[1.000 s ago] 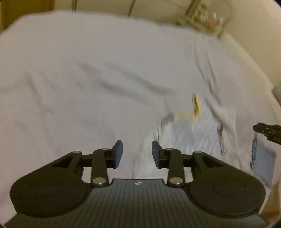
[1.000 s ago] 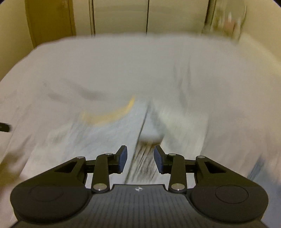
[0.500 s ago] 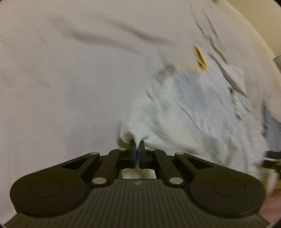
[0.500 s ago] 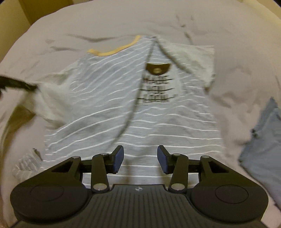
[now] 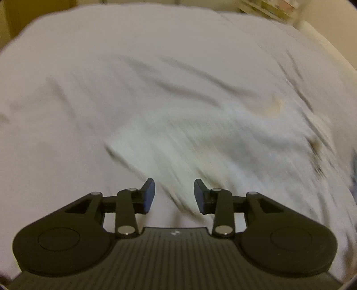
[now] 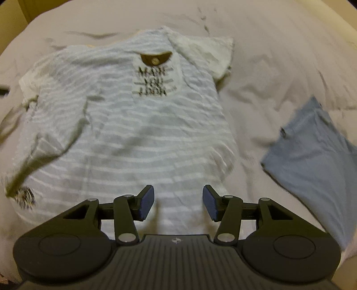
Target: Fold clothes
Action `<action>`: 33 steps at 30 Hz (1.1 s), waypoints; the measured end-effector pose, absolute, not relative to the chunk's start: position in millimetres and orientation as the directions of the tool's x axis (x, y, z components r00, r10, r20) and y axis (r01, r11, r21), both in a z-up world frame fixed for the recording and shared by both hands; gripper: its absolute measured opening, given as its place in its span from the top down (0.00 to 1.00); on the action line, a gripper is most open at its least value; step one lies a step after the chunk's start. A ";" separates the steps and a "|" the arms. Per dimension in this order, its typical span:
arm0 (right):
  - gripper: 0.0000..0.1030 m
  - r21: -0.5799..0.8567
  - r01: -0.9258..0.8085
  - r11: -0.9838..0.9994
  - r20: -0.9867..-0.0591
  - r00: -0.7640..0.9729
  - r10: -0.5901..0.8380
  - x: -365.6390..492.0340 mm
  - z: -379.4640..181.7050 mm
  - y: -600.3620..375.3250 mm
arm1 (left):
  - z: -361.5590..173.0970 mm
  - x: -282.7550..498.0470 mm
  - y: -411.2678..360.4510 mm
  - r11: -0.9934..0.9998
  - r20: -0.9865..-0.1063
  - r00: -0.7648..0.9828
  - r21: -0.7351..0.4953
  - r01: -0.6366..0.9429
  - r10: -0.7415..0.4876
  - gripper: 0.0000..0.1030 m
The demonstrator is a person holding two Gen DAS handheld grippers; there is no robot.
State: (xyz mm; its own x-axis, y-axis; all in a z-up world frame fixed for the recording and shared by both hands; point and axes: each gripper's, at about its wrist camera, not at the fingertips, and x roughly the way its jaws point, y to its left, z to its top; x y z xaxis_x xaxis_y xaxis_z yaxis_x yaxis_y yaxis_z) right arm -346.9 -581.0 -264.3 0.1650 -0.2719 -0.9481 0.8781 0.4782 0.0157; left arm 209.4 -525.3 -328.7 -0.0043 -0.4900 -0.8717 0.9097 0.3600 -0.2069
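A pale grey-and-white striped T-shirt with a brown pocket flap and dark lettering lies spread face up on the bed. Its left sleeve is folded in over the body; the right sleeve sticks out. My right gripper hovers open over the shirt's hem, nothing between its fingers. In the left wrist view the same T-shirt is a motion-blurred pale patch ahead and to the right. My left gripper is open above its near edge and holds nothing.
A folded light blue garment lies on the bed to the right of the shirt. The wrinkled white bed sheet fills the left and far side. A shelf with small items stands beyond the far right corner.
My left gripper was shut on the shirt's left sleeve half a second ago; it has let go, opened and drawn back. The sleeve now lies folded over the body. The right gripper stayed open.
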 end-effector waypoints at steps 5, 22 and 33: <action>0.47 0.007 0.877 0.480 -0.954 0.149 -0.259 -370.0 -267.1 -564.7 | -332.5 104.3 -462.5 0.138 -0.842 -0.244 -0.348 0.927 -0.481 0.40; 0.41 0.086 0.938 0.336 -0.946 0.183 -0.267 -457.8 -294.4 -548.4 | -331.1 87.2 -425.7 0.202 -0.764 -0.378 -0.541 0.816 -0.523 0.94; 0.94 0.337 0.937 0.094 -0.902 0.350 -0.252 -496.0 -324.5 -560.1 | -321.5 85.4 -377.6 0.314 -0.751 -0.363 -0.590 0.744 -0.551 0.96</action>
State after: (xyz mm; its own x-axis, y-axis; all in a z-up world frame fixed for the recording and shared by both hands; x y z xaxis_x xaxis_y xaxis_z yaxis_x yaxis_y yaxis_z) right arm -496.0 -560.1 -324.5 0.3496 -0.2523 -0.9023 0.9369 0.0938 0.3368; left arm 85.4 -377.6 -321.5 -0.3635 -0.5510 -0.7512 0.7438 0.3140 -0.5901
